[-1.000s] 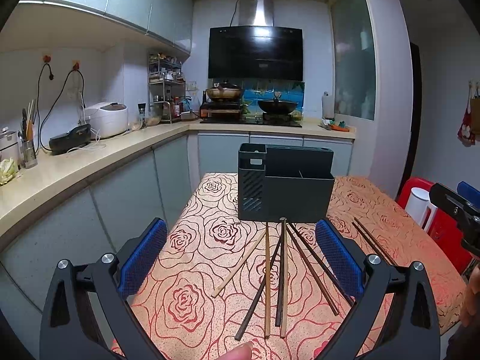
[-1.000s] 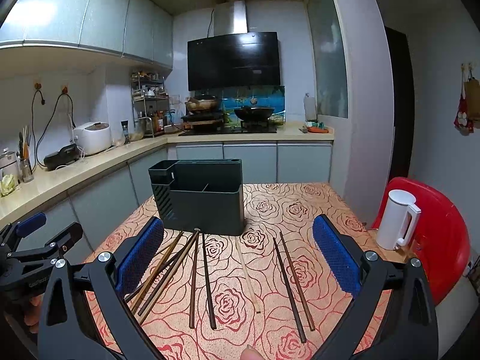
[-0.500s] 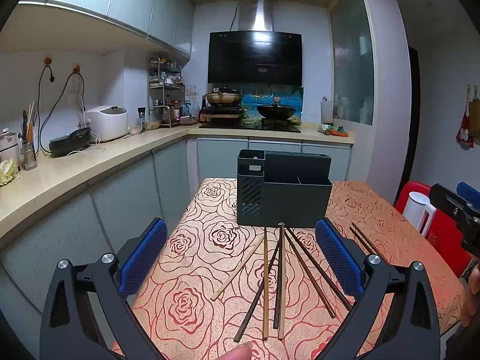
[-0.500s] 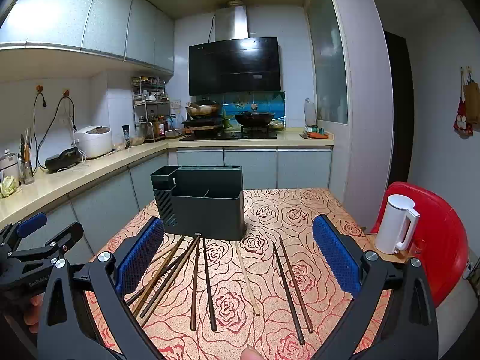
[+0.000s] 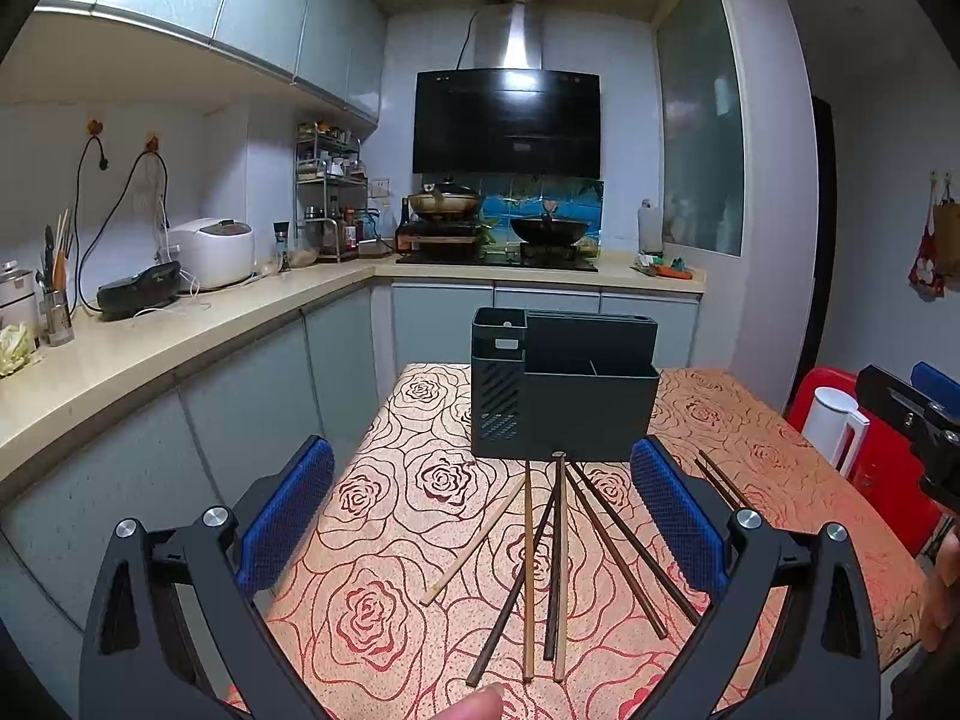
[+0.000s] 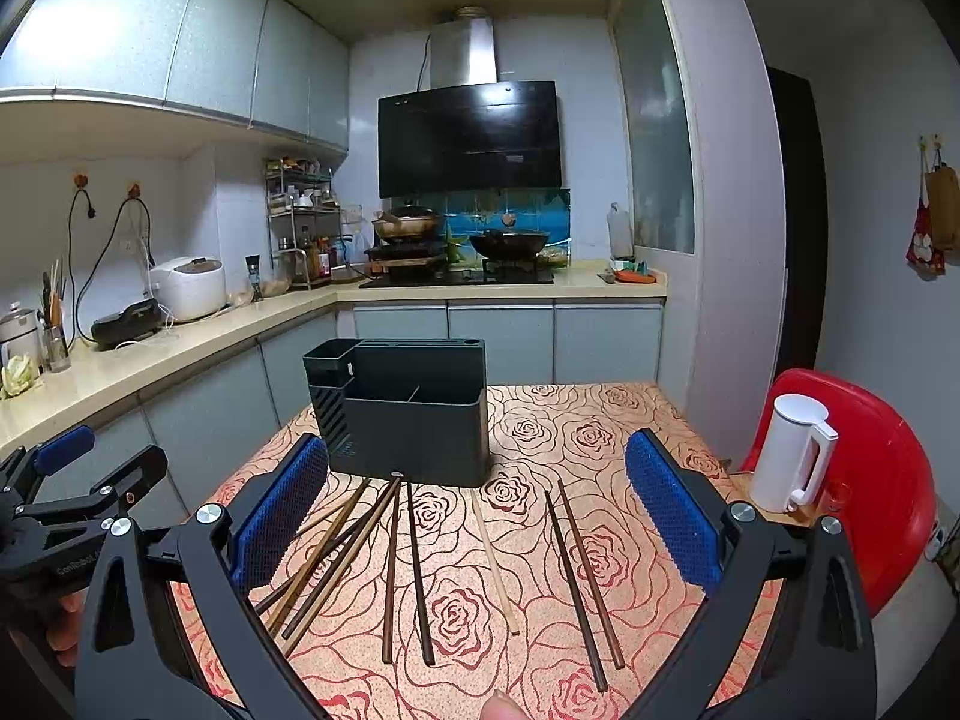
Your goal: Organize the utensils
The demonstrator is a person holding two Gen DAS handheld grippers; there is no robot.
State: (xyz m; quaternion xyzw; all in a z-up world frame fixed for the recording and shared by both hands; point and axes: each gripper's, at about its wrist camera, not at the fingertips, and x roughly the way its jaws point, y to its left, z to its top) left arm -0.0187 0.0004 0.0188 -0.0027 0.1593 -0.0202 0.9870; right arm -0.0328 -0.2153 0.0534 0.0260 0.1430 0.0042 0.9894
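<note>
A dark grey utensil holder (image 5: pixel 564 396) (image 6: pixel 408 414) with several compartments stands on the rose-patterned table (image 5: pixel 384 540) (image 6: pixel 600 432). Several wooden and dark chopsticks (image 5: pixel 555 558) (image 6: pixel 396 564) lie fanned out on the cloth in front of it. A separate dark pair of chopsticks (image 6: pixel 582 576) lies to the right. My left gripper (image 5: pixel 480 516) hovers open above the near chopsticks with nothing between its blue pads. My right gripper (image 6: pixel 477 510) is open too, over the middle of the spread. The left gripper also shows at the left edge of the right wrist view.
A white kettle (image 6: pixel 789 456) sits on a small stand beside a red chair (image 6: pixel 876 480) at the table's right. A kitchen counter (image 5: pixel 150 348) with a rice cooker (image 5: pixel 210 252) runs along the left wall; a stove with pans (image 5: pixel 498 234) is at the back.
Both views have tilted slightly, so the holder and chopsticks sit a bit lower in frame. Both grippers stay open and nothing on the table has moved.
</note>
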